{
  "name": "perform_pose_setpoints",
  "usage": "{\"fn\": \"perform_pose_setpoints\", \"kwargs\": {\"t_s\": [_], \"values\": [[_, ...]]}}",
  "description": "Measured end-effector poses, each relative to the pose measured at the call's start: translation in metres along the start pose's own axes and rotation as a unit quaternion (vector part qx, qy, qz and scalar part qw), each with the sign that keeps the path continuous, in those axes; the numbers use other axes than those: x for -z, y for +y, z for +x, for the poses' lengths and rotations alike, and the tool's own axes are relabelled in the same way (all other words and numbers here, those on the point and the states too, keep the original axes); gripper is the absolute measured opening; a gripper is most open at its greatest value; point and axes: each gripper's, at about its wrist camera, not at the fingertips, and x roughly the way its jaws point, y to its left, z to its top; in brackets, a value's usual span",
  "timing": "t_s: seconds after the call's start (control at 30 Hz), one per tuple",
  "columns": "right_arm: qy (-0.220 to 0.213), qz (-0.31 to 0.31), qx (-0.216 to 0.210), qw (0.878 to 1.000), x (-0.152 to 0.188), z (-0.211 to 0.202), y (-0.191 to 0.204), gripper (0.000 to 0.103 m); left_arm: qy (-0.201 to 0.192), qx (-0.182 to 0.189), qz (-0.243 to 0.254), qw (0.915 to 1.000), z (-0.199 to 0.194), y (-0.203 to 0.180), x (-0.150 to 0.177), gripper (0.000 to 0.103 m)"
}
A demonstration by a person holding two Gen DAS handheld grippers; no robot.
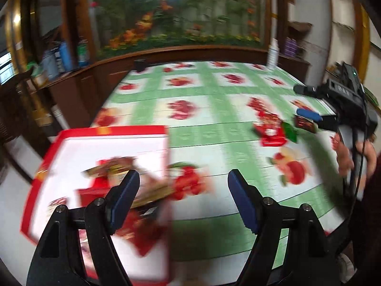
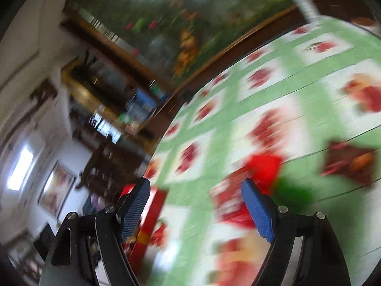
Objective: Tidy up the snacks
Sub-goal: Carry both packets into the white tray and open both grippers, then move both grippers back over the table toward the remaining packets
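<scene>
A white tray with a red rim [image 1: 114,130] lies at the left of the table and holds several red and brown snack packets [image 1: 114,166]. My left gripper [image 1: 183,190] hovers open over the tray's right edge with nothing between its fingers. Loose on the cloth to the right lie a red packet [image 1: 271,131], a green one [image 1: 289,131] and a dark brown one [image 1: 306,124]. My right gripper [image 1: 302,102], held by a hand, is beside them. In the blurred right wrist view it [image 2: 195,190] stands open and empty just before the red packet [image 2: 262,166], green packet [image 2: 293,190] and brown packet [image 2: 350,162].
The table wears a green-and-white fruit-print cloth [image 1: 214,128]. A white bottle [image 1: 272,54] and a small black object [image 1: 140,64] stand at its far edge. A wooden cabinet with bottles [image 1: 59,57] runs along the left, under a flower mural. The tray's corner [image 2: 152,205] shows at lower left.
</scene>
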Motion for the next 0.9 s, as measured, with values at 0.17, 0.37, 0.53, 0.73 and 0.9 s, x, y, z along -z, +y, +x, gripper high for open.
{"fn": "perform_pose_setpoints", "kwargs": {"t_s": [0.17, 0.37, 0.53, 0.73, 0.9], "values": [[-0.036, 0.018, 0.051, 0.998, -0.032, -0.04, -0.052, 0.082, 0.003, 0.023, 0.037, 0.999, 0.025, -0.045, -0.032, 0.076], [-0.037, 0.03, 0.068, 0.997, -0.05, -0.048, -0.08, 0.079, -0.023, 0.044, 0.057, 0.9971, 0.074, -0.09, -0.085, 0.076], [0.005, 0.052, 0.058, 0.997, -0.048, -0.021, -0.088, 0.061, -0.005, 0.063, -0.001, 0.998, 0.128, -0.109, -0.132, 0.076], [-0.007, 0.072, 0.076, 0.994, -0.05, -0.024, -0.098, 0.052, 0.039, 0.032, 0.003, 0.9987, 0.187, -0.136, -0.139, 0.076], [0.017, 0.084, 0.115, 0.99, -0.048, -0.015, -0.109, 0.043, 0.093, 0.019, 0.021, 0.9953, 0.213, -0.148, -0.116, 0.076]]}}
